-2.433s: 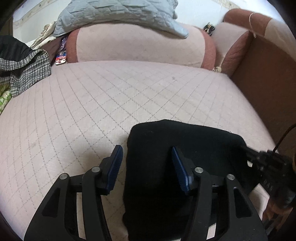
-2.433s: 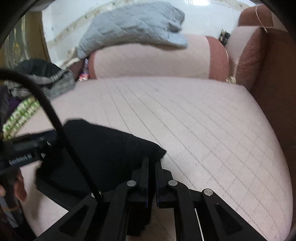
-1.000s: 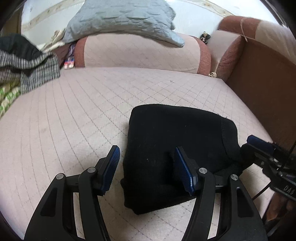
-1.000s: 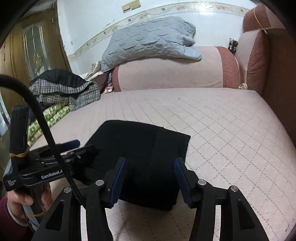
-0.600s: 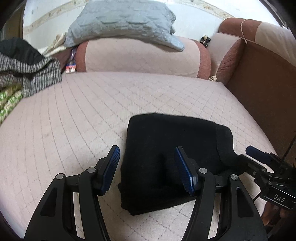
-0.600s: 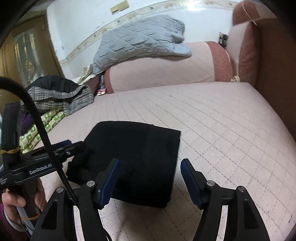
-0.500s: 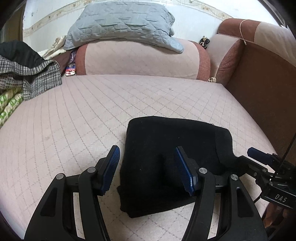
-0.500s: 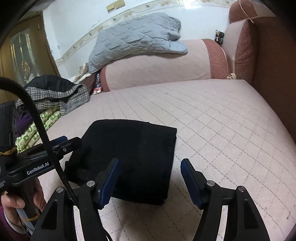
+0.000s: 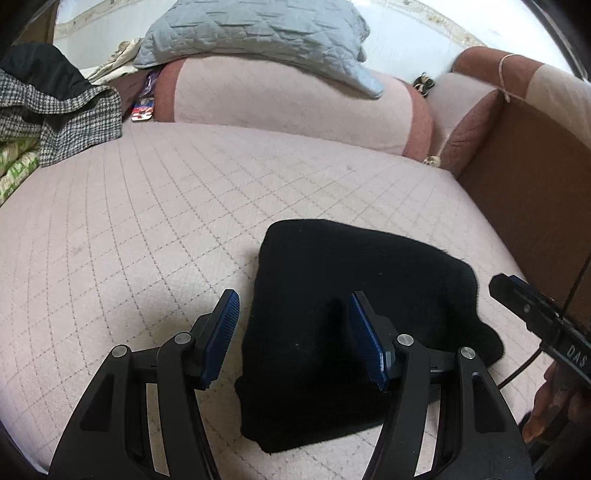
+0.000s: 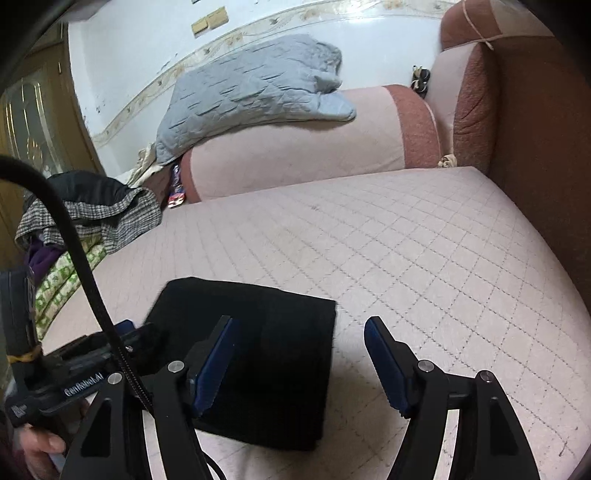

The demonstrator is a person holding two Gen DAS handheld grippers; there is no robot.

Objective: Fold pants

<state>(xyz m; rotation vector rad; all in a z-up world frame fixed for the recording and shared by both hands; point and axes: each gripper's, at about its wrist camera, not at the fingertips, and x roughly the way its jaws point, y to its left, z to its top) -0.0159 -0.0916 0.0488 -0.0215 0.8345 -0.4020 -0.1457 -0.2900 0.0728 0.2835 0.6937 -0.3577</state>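
One pair of black pants (image 9: 343,314), folded into a compact rectangular bundle, lies flat on the quilted pink sofa seat (image 9: 147,229); in the left wrist view it sits at about 5 o'clock of the seat, near the front edge. Two grippers are present. Left gripper (image 9: 295,334): blue-padded fingers (image 9: 221,328) spread wide, poised over the near left part of the bundle, one finger over bare seat, the other over the fabric, nothing pinched. Right gripper (image 10: 297,356): jaws have just been opening and now stand wide apart; the left finger hangs above the right portion of the pants (image 10: 258,354), the right finger above bare seat (image 10: 406,258), and only the bundle's right edge lies in the gap, ungripped. A hand (image 10: 40,448) holding the left gripper's handle shows at 8 o'clock in the right wrist view; fingers of the other hand (image 9: 550,402) show at 4 o'clock in the left wrist view. One grey quilted blanket (image 9: 255,33) is draped on the pink bolster (image 9: 280,107) at 12 o'clock. One heap of clothes, with a checked garment (image 9: 62,122), lies at 10 o'clock. One brown armrest (image 9: 532,177) stands at 3 o'clock. No containers are in view.
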